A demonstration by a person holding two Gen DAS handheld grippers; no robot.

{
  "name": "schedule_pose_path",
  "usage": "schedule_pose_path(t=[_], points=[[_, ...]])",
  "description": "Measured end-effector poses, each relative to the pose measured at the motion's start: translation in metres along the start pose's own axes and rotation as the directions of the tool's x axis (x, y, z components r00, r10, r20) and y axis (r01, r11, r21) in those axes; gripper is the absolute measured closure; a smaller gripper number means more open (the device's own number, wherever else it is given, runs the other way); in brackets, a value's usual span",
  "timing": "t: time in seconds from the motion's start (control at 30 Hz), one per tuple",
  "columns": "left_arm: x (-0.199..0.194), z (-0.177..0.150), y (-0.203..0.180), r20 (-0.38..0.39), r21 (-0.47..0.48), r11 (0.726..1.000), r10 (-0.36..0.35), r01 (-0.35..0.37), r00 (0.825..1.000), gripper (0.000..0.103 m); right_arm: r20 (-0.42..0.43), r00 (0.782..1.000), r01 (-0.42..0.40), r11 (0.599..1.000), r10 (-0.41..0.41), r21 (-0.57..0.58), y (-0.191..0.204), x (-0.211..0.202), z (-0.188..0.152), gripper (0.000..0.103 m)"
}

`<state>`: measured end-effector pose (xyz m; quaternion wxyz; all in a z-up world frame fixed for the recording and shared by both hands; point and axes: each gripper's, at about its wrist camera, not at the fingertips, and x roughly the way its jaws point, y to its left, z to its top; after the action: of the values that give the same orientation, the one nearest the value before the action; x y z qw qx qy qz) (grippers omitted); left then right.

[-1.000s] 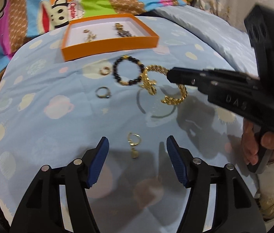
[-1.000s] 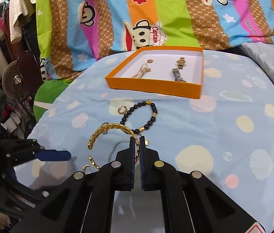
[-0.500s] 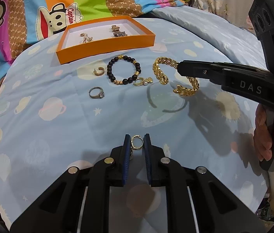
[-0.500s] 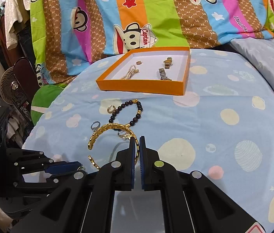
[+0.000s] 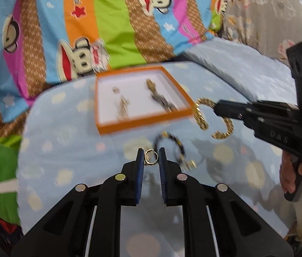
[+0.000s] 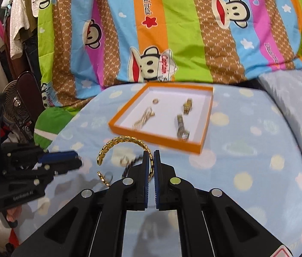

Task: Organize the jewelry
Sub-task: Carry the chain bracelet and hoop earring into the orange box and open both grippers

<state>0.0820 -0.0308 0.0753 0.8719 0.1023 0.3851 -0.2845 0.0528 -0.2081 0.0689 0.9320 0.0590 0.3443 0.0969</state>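
I am partway through: a few pieces are already lying in the orange box [image 6: 204, 137] at frame centre, while a beaded bracelet [image 5: 172, 141] is waiting on the bed [image 6: 247, 150]. My left gripper [image 5: 151, 157] is pinching a small gold hoop earring [image 5: 151, 158]; my right gripper [image 6: 151, 160] is clamping a braided gold cuff [image 6: 116, 143], both hanging just before the box.

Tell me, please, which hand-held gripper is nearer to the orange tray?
Right. The right hand-held gripper, clamping the gold cuff bracelet, hangs just beside the orange tray; the left hand-held gripper sits farther back.
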Motion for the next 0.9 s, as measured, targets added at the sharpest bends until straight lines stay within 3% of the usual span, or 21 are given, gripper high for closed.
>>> schedule_pose_path(t=[0.23, 0.43, 0.73, 0.9], points=[[0.054, 0.082, 0.039, 0.052, -0.046, 0.999, 0.023, -0.020, 0.998, 0.090, -0.008, 0.999, 0.047, 0.999, -0.047, 0.020, -0.025, 0.061, 0.076, 0.099], [0.131, 0.122, 0.072, -0.006, -0.102, 0.994, 0.048, -0.049, 0.999, 0.090, -0.090, 0.993, 0.079, 0.997, -0.078, 0.007, -0.042, 0.139, 0.113, 0.099], [0.192, 0.125, 0.096, -0.115, -0.132, 0.989, 0.044, -0.059, 0.992, 0.089, -0.206, 0.974, 0.093, 0.995, -0.097, -0.030, -0.053, 0.213, 0.120, 0.098], [0.194, 0.122, 0.110, -0.119, -0.209, 0.976, 0.030, -0.054, 0.992, 0.081, -0.172, 0.980, 0.100, 0.995, -0.099, -0.005, -0.054, 0.209, 0.118, 0.093]])
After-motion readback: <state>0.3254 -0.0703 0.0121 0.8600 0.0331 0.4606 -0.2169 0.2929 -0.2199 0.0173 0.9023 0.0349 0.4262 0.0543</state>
